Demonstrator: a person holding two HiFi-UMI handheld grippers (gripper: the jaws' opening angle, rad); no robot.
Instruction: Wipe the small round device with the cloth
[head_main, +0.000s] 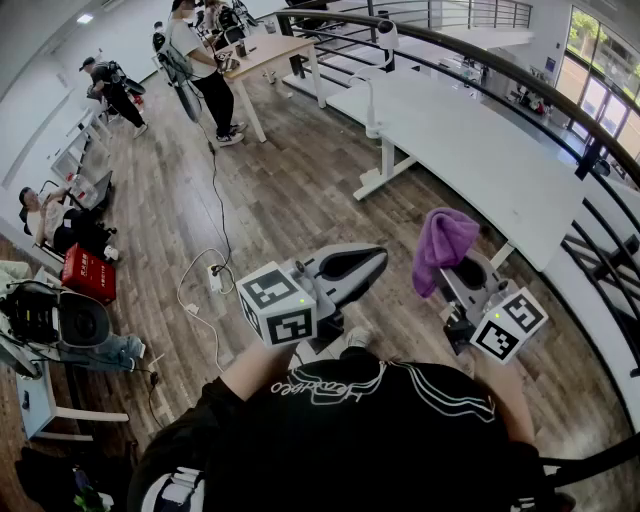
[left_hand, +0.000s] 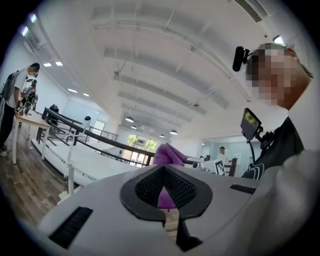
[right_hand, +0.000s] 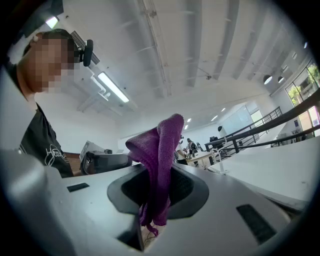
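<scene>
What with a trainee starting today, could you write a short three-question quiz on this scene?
1. True or false: the left tongs are shut and empty.
2. Which holds the cloth? A) the right tongs B) the left tongs C) neither
3. Fill in: the cloth's colour is ____.
Key: 1 true; 2 A; 3 purple.
</scene>
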